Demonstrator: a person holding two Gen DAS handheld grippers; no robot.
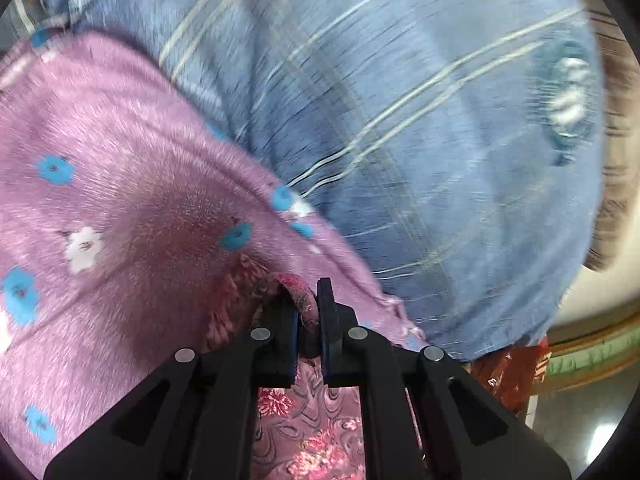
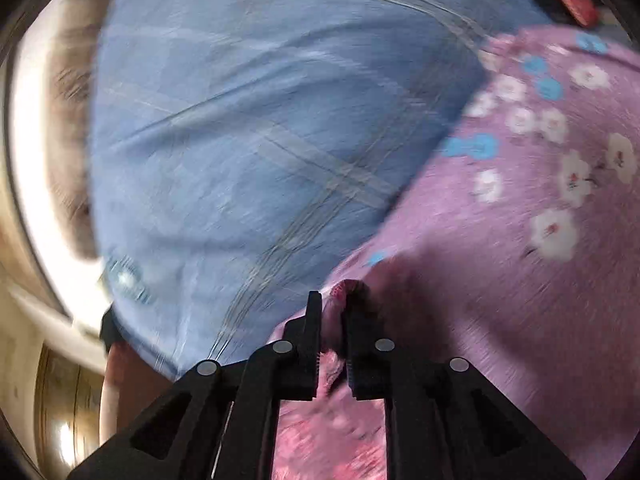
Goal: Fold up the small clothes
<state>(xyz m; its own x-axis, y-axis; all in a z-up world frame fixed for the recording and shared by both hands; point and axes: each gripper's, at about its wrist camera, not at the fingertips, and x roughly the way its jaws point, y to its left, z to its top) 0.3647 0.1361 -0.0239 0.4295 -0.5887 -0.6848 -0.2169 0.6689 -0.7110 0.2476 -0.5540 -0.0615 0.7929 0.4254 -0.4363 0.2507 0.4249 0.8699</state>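
A small purple garment (image 1: pixel 120 184) with blue and white flowers lies on a blue checked sheet (image 1: pixel 400 140). My left gripper (image 1: pixel 307 312) is shut on a pink-patterned edge of the garment at its near side. In the right wrist view the same purple garment (image 2: pixel 520 240) fills the right half. My right gripper (image 2: pixel 334 312) is shut on another part of its near edge. Both views are motion-blurred. The pinched cloth hangs down between the fingers (image 1: pixel 326 320).
The blue sheet (image 2: pixel 260 140) covers a bed that fills most of both views. A brown edge (image 1: pixel 616 160) and a pale floor (image 1: pixel 592 428) show at the right in the left wrist view. A red packet (image 2: pixel 576 4) lies at the far right.
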